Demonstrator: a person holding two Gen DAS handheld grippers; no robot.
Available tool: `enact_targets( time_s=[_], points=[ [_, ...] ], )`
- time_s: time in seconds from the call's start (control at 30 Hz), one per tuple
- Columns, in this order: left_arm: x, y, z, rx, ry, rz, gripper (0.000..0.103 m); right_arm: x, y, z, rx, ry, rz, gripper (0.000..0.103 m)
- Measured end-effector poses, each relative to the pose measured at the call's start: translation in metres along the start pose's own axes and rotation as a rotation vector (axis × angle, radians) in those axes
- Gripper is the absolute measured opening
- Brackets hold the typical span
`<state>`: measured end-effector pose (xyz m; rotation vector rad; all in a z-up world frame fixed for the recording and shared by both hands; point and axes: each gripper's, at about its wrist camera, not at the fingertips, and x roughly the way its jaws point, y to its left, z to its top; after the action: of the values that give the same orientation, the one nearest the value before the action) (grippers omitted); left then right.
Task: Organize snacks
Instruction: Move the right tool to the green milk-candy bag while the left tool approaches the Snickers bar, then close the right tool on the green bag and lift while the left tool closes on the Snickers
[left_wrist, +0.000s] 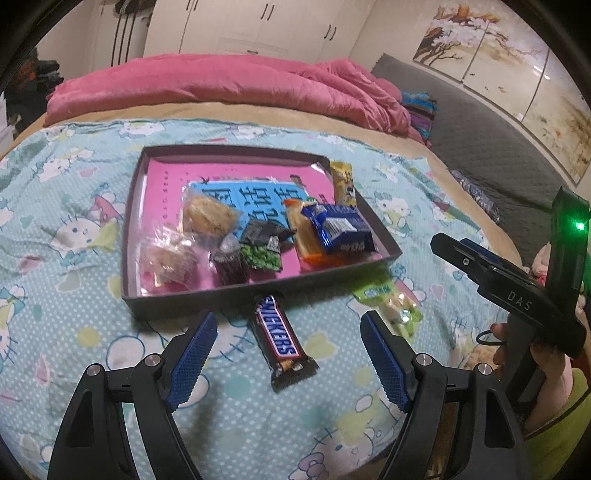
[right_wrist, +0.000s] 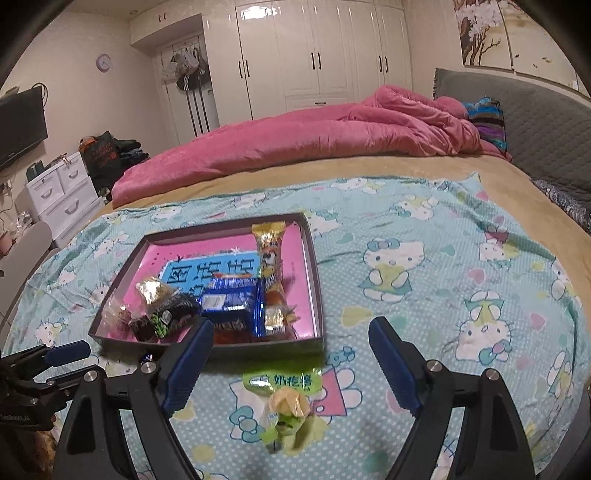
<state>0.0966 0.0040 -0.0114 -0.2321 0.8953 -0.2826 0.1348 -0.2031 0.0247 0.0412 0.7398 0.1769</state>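
A Snickers bar lies on the patterned bedsheet just in front of a dark-rimmed tray with a pink floor. My left gripper hovers over the bar, open, one finger on each side and neither touching it. A green snack packet lies on the sheet below my right gripper, which is open and empty. The packet is right of the bar. Inside the tray sit several snacks, among them a blue packet and a yellow one. Each gripper shows at the other view's edge.
A rumpled pink quilt lies across the far side of the bed, with a grey headboard at the right. A hand holds the right gripper's handle. White drawers stand beyond the bed's left edge.
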Motion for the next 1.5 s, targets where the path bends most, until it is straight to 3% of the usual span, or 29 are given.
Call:
enact_targets(
  time_s=[0.43, 1.0, 1.2, 1.37, 1.5],
  points=[
    [0.020, 0.000, -0.014, -0.016, 0.075, 0.035, 0.081, 0.027, -0.001, -0.035, -0.021, 0.130, 0.023, 0.085],
    [0.036, -0.003, -0.025, -0.044, 0.133, 0.062, 0.081, 0.042, -0.003, -0.054, -0.053, 0.195, 0.061, 0.085],
    [0.048, -0.001, -0.026, -0.082, 0.161, 0.063, 0.081, 0.056, -0.006, -0.056, -0.058, 0.217, 0.069, 0.074],
    [0.057, -0.003, -0.023, -0.094, 0.164, 0.078, 0.081, 0.070, -0.005, -0.059, -0.069, 0.236, 0.090, 0.058],
    [0.064, -0.005, -0.019, -0.103, 0.165, 0.092, 0.081, 0.074, -0.006, -0.060, -0.061, 0.243, 0.114, 0.056]
  ],
)
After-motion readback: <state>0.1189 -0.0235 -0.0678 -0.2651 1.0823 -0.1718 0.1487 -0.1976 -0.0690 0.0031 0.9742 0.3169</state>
